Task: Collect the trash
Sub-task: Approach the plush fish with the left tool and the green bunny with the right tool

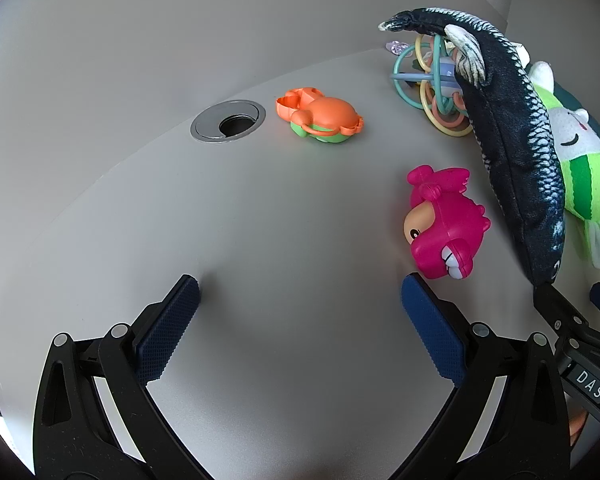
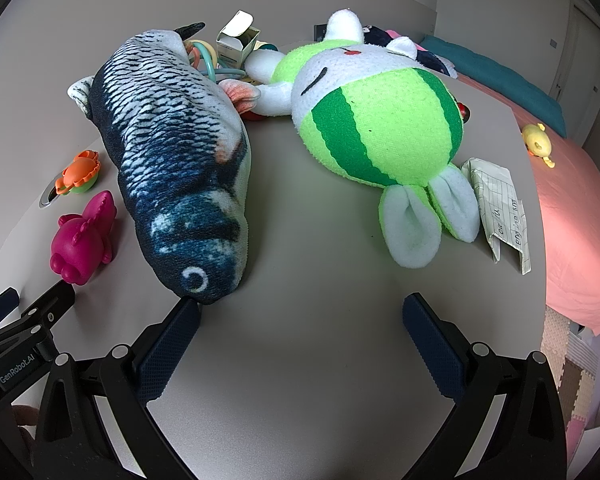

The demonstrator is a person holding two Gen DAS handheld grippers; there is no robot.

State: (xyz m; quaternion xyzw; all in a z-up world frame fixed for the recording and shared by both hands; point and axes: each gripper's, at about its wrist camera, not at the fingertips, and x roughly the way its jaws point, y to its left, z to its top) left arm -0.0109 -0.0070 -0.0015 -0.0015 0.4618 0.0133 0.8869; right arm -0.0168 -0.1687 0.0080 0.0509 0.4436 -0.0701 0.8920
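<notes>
A folded sheet of lined paper (image 2: pixel 500 208) lies on the grey table (image 2: pixel 300 360) near its right edge, beside the feet of a green plush toy (image 2: pixel 384 120). A small open cardboard box (image 2: pixel 236 42) stands at the back behind a plush fish (image 2: pixel 176 168). My right gripper (image 2: pixel 300 316) is open and empty, low over the table, with its left fingertip by the fish's head. My left gripper (image 1: pixel 300 296) is open and empty over bare table (image 1: pixel 260 220), left of a pink plastic toy (image 1: pixel 444 224).
An orange crab toy (image 1: pixel 320 116) and a cable grommet hole (image 1: pixel 228 121) lie ahead of the left gripper. A ring rattle (image 1: pixel 432 88) sits behind the fish (image 1: pixel 512 140). A bed with a pink cover (image 2: pixel 580 220) and a yellow toy (image 2: pixel 537 142) lies right of the table.
</notes>
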